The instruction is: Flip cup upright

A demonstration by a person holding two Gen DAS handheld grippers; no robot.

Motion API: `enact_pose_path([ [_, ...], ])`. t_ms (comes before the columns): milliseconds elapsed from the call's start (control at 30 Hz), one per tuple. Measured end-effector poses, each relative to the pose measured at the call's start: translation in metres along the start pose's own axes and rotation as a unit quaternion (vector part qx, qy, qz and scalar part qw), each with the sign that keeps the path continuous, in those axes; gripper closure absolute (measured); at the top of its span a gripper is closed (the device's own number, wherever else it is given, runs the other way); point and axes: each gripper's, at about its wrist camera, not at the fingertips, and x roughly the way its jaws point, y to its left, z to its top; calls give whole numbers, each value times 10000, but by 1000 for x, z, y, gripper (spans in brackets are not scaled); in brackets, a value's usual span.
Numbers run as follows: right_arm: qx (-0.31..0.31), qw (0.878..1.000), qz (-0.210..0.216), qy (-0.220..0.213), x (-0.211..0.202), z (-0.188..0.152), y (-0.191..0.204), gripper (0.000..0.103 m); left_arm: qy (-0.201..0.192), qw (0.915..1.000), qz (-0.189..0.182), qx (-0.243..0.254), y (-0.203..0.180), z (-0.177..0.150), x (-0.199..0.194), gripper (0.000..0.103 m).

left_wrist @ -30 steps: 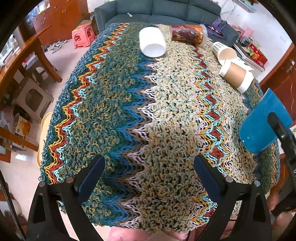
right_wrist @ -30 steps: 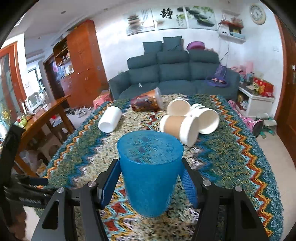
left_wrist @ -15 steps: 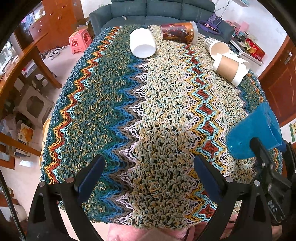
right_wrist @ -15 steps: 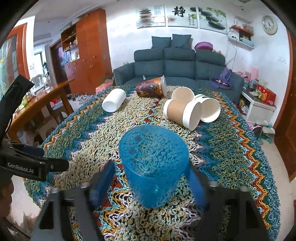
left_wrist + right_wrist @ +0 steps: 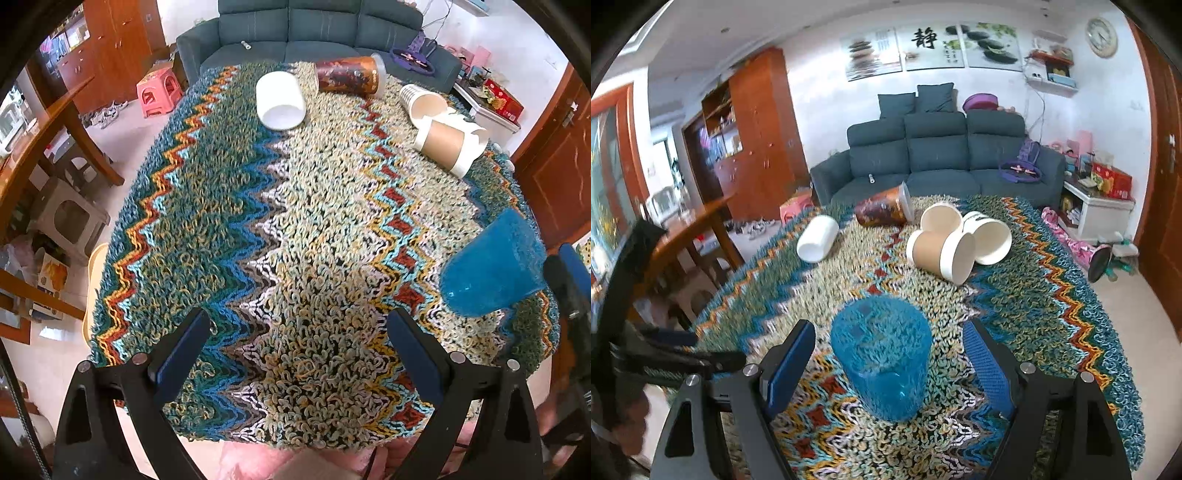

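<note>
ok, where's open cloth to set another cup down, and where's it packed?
Free: the middle and left of the cloth, between the white cup and the left gripper. Crowded: far right, where three paper cups lie touching beside the printed cup. Blue cup stands inside the open right gripper.

a home living room; sofa (image 5: 945, 162), wall clock (image 5: 1101, 32), wooden cabinet (image 5: 753, 140)

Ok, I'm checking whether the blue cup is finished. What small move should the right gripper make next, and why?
Probably draw the right gripper straight back. The blue cup stands upright on the rug, and both fingers show a gap from its sides, so it looks released. Backing out straight should avoid knocking it.
</note>
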Motion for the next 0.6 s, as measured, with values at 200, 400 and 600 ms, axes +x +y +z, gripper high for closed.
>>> enact_pose_path([
  [200,283,9992,-101,268,-20,43,1,20,-292,9996,-49,12,-4,21,-34,5],
  [400,420,9978,-131,504,-30,73,4,20,-550,9984,-102,-33,-7,42,-73,5],
  [600,205,9958,-507,741,-41,100,13,20,-708,9975,-27,24,-15,56,-99,5],
])
